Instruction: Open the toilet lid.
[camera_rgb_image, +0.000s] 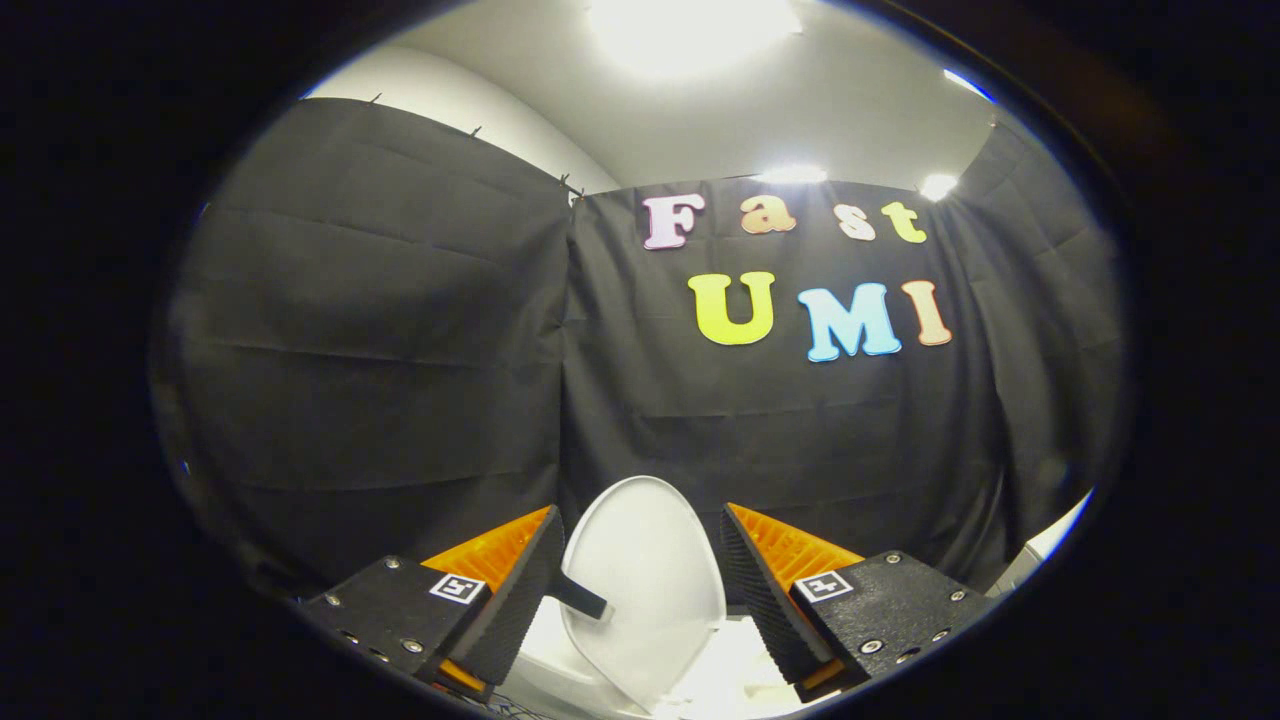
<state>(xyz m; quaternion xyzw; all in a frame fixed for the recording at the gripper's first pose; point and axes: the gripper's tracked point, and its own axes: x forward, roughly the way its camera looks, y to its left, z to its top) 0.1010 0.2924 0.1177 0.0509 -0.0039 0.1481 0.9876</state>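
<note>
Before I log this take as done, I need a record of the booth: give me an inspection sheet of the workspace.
Surface: white toilet body beneath the lid; no table seen.
Job's things: toilet lid raised, standing nearly upright, its underside facing the camera; a dark tab sticks out from its edge towards one finger.
Clutter: nothing seen.
Grippers: gripper open, fingers spread either side of the raised lid, not pressing on it.
Cables: dark strands, possibly wires, at the toilet's base; too small to tell.
Surroundings: black cloth wall behind the toilet, pale ceiling with bright lights above.
</note>
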